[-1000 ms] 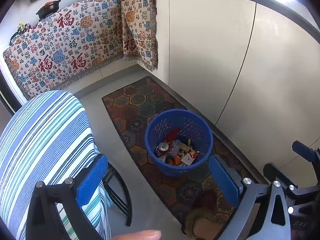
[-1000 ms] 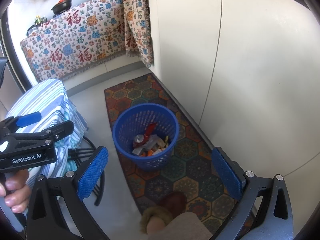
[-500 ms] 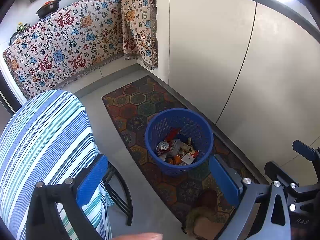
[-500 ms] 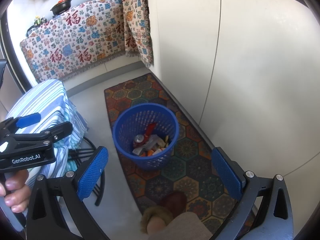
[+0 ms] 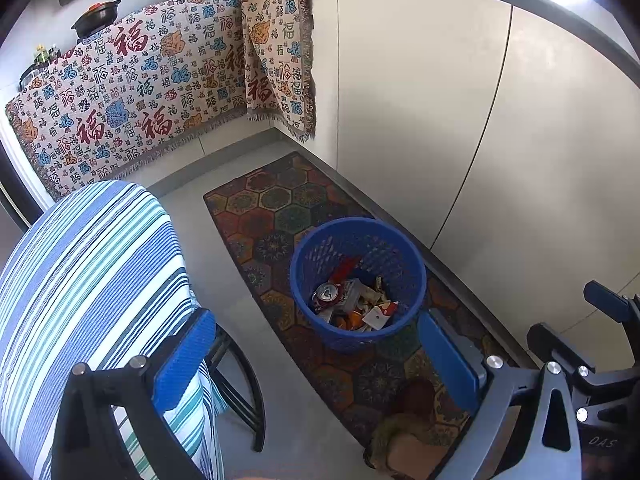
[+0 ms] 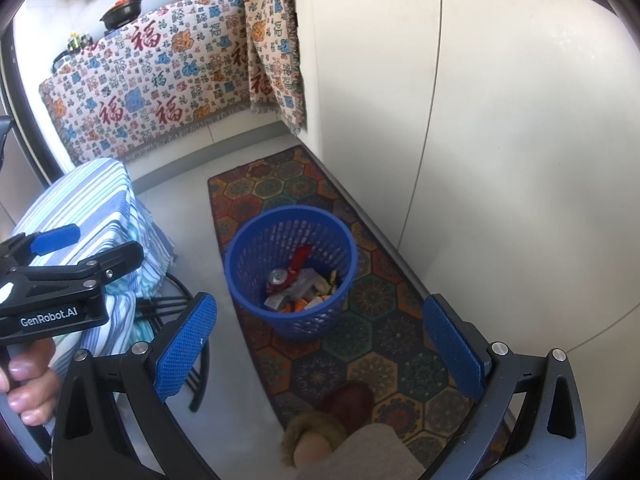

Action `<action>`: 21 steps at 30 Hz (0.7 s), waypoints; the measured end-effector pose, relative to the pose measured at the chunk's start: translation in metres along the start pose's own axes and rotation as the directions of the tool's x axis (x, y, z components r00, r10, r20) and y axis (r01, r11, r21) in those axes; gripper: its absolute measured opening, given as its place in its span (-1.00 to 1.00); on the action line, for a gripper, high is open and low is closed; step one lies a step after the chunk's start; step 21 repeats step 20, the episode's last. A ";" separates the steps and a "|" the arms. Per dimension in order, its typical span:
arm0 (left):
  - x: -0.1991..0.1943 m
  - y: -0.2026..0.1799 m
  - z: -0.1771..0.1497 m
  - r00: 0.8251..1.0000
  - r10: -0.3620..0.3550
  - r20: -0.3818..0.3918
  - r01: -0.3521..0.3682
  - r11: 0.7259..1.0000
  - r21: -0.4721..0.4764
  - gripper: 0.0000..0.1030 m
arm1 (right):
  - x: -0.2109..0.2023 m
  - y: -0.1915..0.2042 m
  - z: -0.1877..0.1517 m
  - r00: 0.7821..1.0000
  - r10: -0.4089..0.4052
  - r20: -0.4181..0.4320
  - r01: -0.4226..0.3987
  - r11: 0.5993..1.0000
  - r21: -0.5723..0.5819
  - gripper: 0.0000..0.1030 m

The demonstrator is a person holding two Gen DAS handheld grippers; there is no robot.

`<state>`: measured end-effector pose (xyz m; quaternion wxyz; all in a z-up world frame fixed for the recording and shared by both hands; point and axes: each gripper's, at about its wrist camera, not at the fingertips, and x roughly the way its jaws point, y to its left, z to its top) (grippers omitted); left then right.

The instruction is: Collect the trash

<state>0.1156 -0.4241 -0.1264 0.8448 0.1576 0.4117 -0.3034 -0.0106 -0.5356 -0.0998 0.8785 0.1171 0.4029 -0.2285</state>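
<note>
A blue mesh basket (image 5: 412, 280) stands on a patterned rug (image 5: 276, 208) by the white cabinets. It holds trash: a crushed red can (image 5: 327, 293), wrappers and paper. It also shows in the right wrist view (image 6: 256, 256) with the can (image 6: 278, 278). My left gripper (image 5: 316, 360) is open and empty, high above the floor, near the basket. My right gripper (image 6: 320, 344) is open and empty, also high above the rug. The left gripper's body shows at the left of the right wrist view (image 6: 60, 280).
A small table with a blue striped cloth (image 5: 80, 280) stands left on black legs. A counter draped in patterned cloth (image 5: 140, 92) with pans lies behind. White cabinet doors (image 5: 480, 140) line the right. The person's slippered foot (image 6: 344, 400) rests on the rug.
Nearly nothing: both views drift very slightly, and both grippers stay open and empty above the basket.
</note>
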 end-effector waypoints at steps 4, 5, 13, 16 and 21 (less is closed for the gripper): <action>0.000 0.000 0.000 1.000 0.001 -0.001 -0.001 1.000 -0.001 1.00 | 0.000 0.001 0.000 1.000 -0.002 -0.003 0.002 1.000 0.001 0.99; 0.000 0.000 0.000 1.000 0.000 -0.001 0.000 1.000 -0.001 1.00 | 0.001 0.001 -0.001 1.000 -0.002 -0.004 0.002 1.000 0.001 0.99; 0.000 0.001 -0.001 1.000 -0.002 -0.004 0.002 1.000 -0.002 1.00 | 0.003 0.003 -0.002 1.000 -0.005 -0.008 0.005 1.000 0.005 0.99; 0.001 0.002 -0.002 1.000 -0.018 -0.006 0.018 1.000 -0.019 1.00 | 0.003 0.003 -0.003 1.000 -0.005 -0.009 0.005 1.000 0.009 0.99; -0.001 0.002 -0.002 1.000 -0.012 0.009 0.012 1.000 -0.003 1.00 | 0.003 0.002 -0.003 1.000 -0.005 -0.010 0.005 1.000 0.011 0.99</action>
